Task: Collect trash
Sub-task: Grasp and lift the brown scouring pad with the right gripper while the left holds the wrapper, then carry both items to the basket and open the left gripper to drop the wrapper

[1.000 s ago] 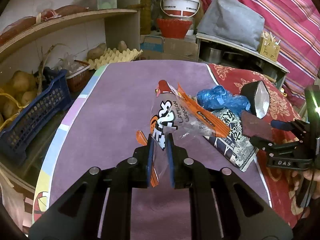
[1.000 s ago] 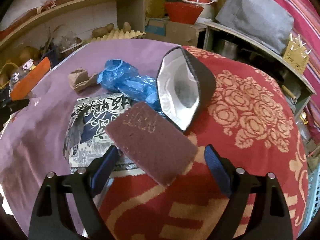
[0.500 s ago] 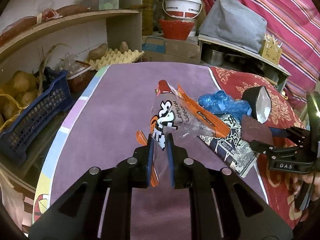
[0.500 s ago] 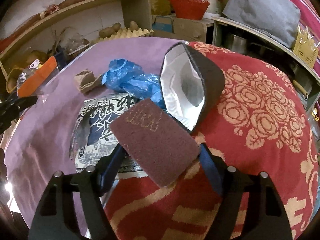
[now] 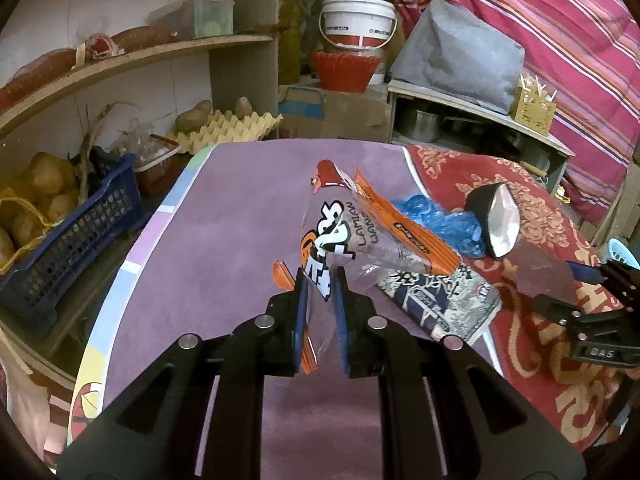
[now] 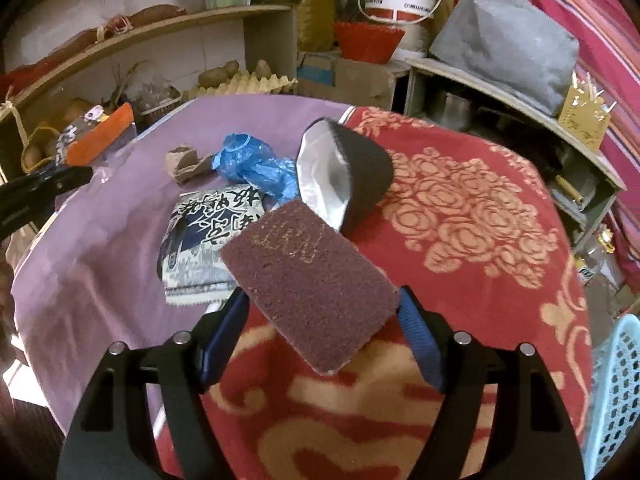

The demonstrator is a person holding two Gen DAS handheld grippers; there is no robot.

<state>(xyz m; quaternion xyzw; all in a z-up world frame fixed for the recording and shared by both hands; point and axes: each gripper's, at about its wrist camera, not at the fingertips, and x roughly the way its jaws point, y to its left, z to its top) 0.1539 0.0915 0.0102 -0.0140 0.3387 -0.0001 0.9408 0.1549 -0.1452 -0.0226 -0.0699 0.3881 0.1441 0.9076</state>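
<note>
Left wrist view, bottom centre: left gripper [image 5: 320, 280] is pinched tight on an orange-and-clear snack wrapper [image 5: 360, 236], which sticks up off the purple worktop [image 5: 224, 248] w/ its top leaning toward centre frame. Over at the right edge, the right gripper [image 5: 560, 284] clamps a maroon scrub pad [image 5: 540, 270].

Right wrist view, bottom half: right gripper [image 6: 320, 304] has both blue pads pressed on the sides of the maroon scrub pad [image 6: 312, 284], pad tilted, lifted clear of the red rose-pattern cloth [image 6: 460, 216]. Just behind it, centre-left: a dark printed packet [image 6: 204, 248] lying flat across the purple/red seam. Next back, a black pouch w/ silver lining [image 6: 344, 180] gaping open, a crumpled blue plastic bag [image 6: 256, 164] touching it on the left, then a brown paper scrap [image 6: 184, 162]. Lower right corner: a light blue basket [image 6: 616, 396].
</note>
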